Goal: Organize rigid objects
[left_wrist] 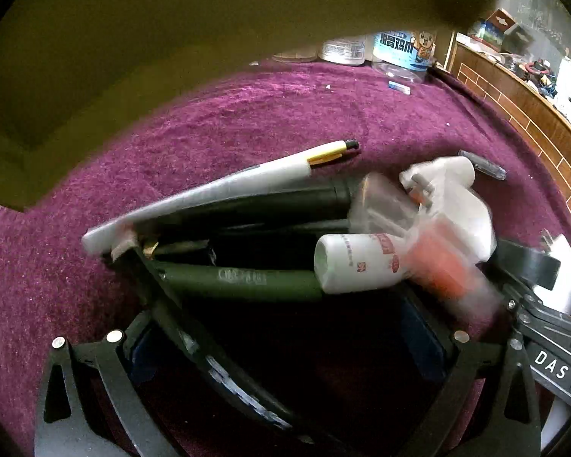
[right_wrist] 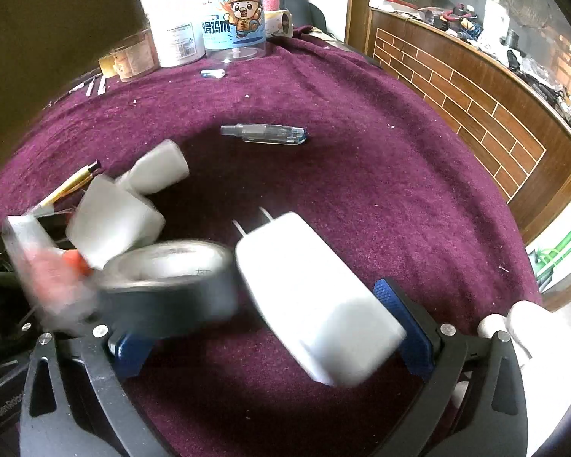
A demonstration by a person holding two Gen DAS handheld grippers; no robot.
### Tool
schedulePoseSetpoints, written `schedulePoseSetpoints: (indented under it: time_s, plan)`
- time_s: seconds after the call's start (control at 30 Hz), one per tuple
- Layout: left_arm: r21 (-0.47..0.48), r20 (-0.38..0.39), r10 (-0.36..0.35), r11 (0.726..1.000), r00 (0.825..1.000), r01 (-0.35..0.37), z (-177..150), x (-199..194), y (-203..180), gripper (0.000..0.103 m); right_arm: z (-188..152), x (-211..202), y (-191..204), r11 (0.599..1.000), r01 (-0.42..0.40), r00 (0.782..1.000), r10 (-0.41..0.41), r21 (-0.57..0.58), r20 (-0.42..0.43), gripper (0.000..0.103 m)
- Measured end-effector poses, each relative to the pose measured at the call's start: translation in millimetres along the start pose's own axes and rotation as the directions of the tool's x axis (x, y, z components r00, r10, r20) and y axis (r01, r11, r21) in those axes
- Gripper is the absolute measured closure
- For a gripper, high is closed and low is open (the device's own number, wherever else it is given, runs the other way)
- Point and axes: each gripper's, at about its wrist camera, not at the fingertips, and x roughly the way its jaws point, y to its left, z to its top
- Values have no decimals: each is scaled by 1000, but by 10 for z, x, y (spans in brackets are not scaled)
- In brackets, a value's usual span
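R gripper (right_wrist: 270, 327): jaws spread wide; white charger (right_wrist: 316, 297) lies between the blue pads (right_wrist: 396, 304), tilted, prongs pointing far-left. Looks apart from L pad; contact w/ R pad can't tell (blur).
L gripper (left_wrist: 285, 327): jaws spread; dark open bag (left_wrist: 247, 251) sits between them, pads mostly in shadow. Gripping or not: can't tell.
Tape roll (right_wrist: 171, 278): grey, just left of charger, over R gripper's L pad; blurred.
Bag contents: white pill bottle (left_wrist: 354, 262) at bag mouth on its side; green tube (left_wrist: 243, 282) near edge; pen (left_wrist: 323, 156) w/ yellow end pokes out far side.
Spray bottle (left_wrist: 456, 205): white, orange part, just right of pill bottle, touching the pile; blurred.
Clear tube (right_wrist: 266, 133): alone on cloth, far of charger, well apart.
Cloth (right_wrist: 361, 190): purple, covers table.
Far edge: clear jar w/ cartoon label (right_wrist: 236, 23), white tub (right_wrist: 175, 30) beside it on left.
Right: brick-pattern counter (right_wrist: 476, 106), cluttered top.
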Motion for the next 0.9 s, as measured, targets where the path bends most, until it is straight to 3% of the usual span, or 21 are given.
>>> schedulePoseSetpoints:
  time_s: [0.9]
  plan:
    - [0, 0, 0, 1000, 1000, 0, -49, 42, 17, 1, 16, 14, -5, 1000, -2, 1000, 2, 2, -1, 0]
